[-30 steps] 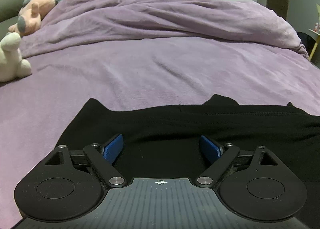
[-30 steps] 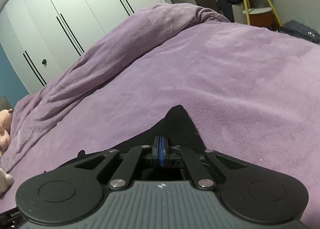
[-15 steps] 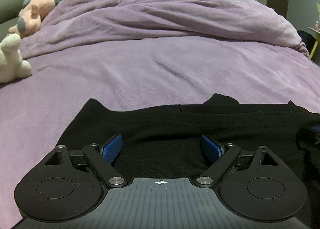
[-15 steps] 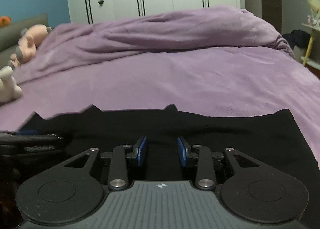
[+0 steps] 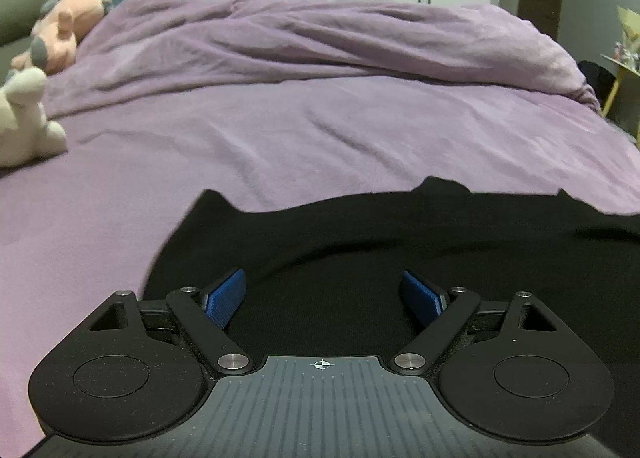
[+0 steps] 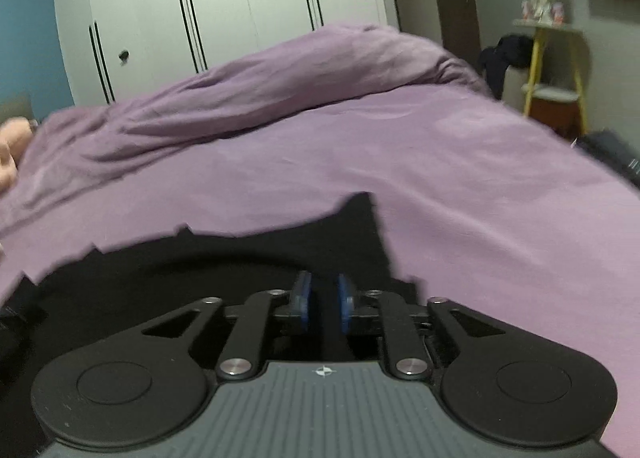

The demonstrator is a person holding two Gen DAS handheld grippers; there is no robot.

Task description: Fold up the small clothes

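Left wrist view: left gripper (image 5: 323,292) spread wide over the black garment (image 5: 360,242) — right gripper (image 6: 323,304) narrowing, pinching nothing visible.

The left tongs (image 5: 323,294) sit low in the middle of their frame, tilted downward, blue pads (image 5: 224,296) spread wide apart with nothing pressed between them. The right tongs (image 6: 323,304) sit low and centre too, also angled down and rolled a little to one side; their blue pads (image 6: 302,298) stand close together with a narrow gap, closing.
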